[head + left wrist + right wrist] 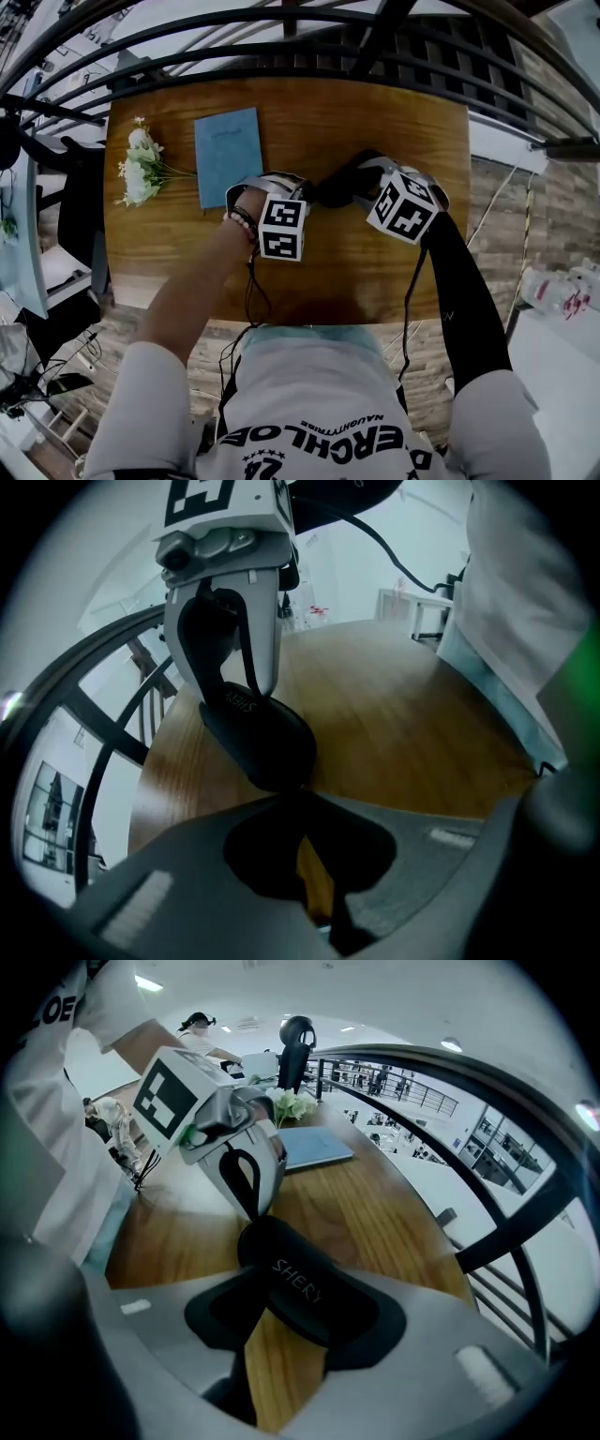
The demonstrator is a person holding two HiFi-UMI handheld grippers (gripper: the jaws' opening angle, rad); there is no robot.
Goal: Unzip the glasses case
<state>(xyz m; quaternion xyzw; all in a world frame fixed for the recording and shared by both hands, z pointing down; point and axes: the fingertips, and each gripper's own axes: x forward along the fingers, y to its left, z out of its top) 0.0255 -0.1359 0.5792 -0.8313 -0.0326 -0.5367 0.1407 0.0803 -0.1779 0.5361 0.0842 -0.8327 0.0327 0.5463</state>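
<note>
On the wooden table (pixel 375 267), mid-surface, I see the glasses case (pixel 337 187) held between both tools, off the board at least at its far end; the head view doesn't settle the rest.

Case: black, matte, elongated pod shape with rounded ends, pale lettering along its side in the right gripper view (pixel 300 1283). I cannot make out a zip line or a pull in any view.

Right gripper (pixel 305 1290): grey jaws closed around the body of the case, one on each flank, with the dark cut-out of the jaws framing it.

Left gripper (pixel 298 794): jaws pressed together, with their tips meeting right at the near end of the case (pixel 262 738). I can't tell whether they pinch a zip pull or the shell itself. From the right gripper view, the left gripper (pixel 251 1211) comes down steeply onto that end.

Table: warm brown, straight grain, glossy enough to show highlights.

Surroundings: flat blue notebook (pixel 228 155) left of the grippers and well apart from the case; a small bunch of white flowers (pixel 141 169) beside it near the table's left edge. Dark curved metal railing (pixel 281 37) runs past the far edge. Black cables (pixel 251 291) hang from the tools over the near edge. The marker cubes block part of the case in the head view.
</note>
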